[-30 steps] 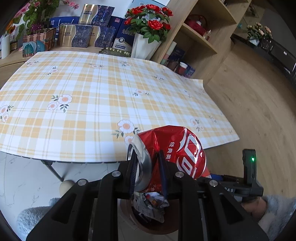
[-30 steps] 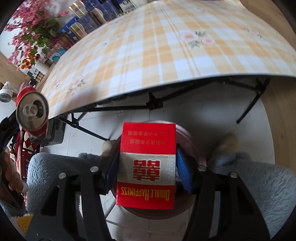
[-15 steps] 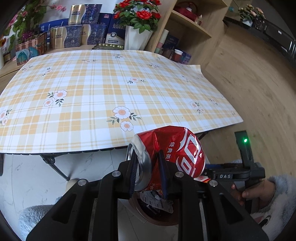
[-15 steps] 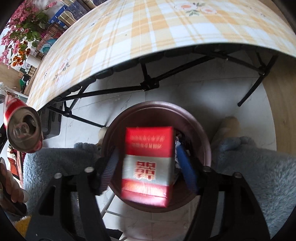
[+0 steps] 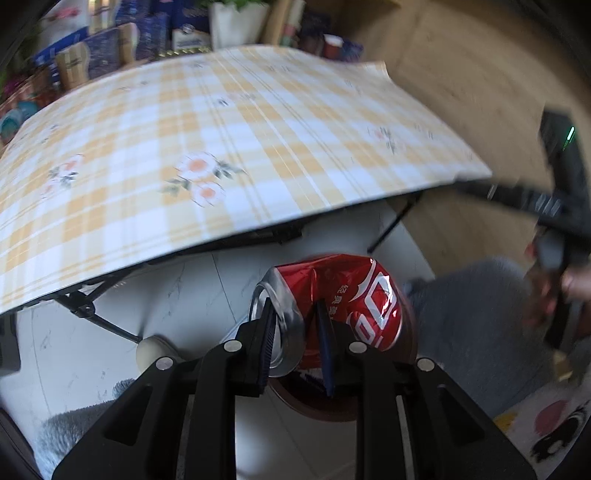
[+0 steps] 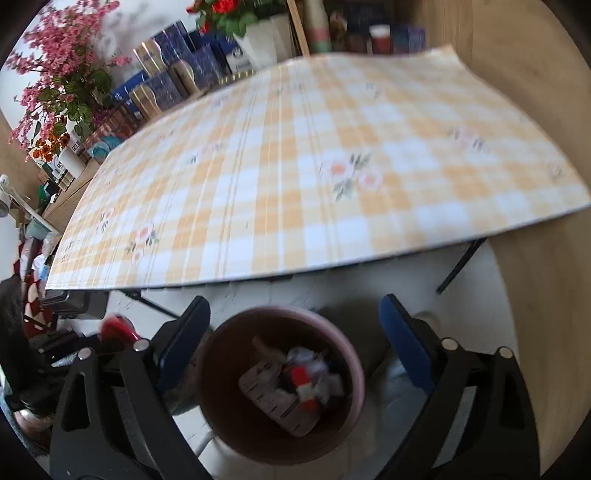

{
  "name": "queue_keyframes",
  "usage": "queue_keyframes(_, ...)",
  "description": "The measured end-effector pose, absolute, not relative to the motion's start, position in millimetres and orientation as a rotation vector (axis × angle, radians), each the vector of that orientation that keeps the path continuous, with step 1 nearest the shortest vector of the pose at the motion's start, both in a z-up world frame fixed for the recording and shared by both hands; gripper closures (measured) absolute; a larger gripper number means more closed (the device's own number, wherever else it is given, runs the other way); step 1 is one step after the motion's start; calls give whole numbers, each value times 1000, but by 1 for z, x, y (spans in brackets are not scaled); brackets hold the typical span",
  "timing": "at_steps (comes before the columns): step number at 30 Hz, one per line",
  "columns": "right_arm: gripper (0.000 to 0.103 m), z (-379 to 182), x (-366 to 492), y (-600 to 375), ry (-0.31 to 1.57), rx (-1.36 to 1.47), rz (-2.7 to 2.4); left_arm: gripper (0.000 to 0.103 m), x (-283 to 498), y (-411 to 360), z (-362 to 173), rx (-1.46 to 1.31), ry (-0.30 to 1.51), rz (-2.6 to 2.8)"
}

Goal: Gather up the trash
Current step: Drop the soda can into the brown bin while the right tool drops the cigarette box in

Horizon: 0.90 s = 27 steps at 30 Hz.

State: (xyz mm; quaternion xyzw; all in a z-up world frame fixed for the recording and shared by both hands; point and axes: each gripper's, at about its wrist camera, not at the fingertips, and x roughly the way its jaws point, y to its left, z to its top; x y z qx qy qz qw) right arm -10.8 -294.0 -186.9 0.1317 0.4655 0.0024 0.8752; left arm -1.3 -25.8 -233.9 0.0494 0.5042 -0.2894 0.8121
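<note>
1. Left gripper (image 5: 295,339) clamped on one crushed red can (image 5: 343,295), pads pinching its dented silver top end; can held tilted in the air, just above the rim of the brown bin (image 5: 314,406).
2. Right gripper (image 6: 291,347) spread wide, nothing between its blue pads (image 6: 406,350); hovering directly over the bin (image 6: 343,347), apart from it.
3. One bin, round, brown inside with a pinkish rim, standing on the white floor (image 6: 369,288) in front of the table.
4. Inside the bin: one red-and-white pack (image 6: 304,387), one pale flat wrapper (image 6: 269,398) and some crumpled bits, too blurred to count.
5. One folding table (image 6: 295,184) under a yellow checked cloth with flower prints, black legs below.
6. Behind the table: two pots of flowers, one pink (image 6: 62,85), one red (image 6: 229,11), plus a row of blue boxes (image 6: 177,70).
7. Both views somewhat blurred.
</note>
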Motion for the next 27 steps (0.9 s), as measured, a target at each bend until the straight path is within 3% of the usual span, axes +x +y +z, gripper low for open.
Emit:
queue_keyframes(14, 7, -147, -12, -315, 861, 220, -55, 80, 0, -87, -301, 285, 1238, -715)
queue_keyframes(16, 7, -147, -13, -315, 860, 219, -56, 62, 1, -90, -300, 277, 1227, -720)
queue_keyframes(17, 7, -147, -13, -315, 861, 218, -57, 47, 1, -89, -297, 266, 1212, -721)
queue_keyframes(18, 7, -146, -13, -315, 863, 215, -56, 40, 2, -86, -291, 236, 1194, -729)
queue_keyframes(21, 7, -145, -13, -315, 860, 213, -58, 26, 9, -78, -266, 173, 1120, -702)
queue_keyframes(27, 6, -137, -14, -311, 844, 188, -59, 12, 19, -52, -202, 105, 921, -582)
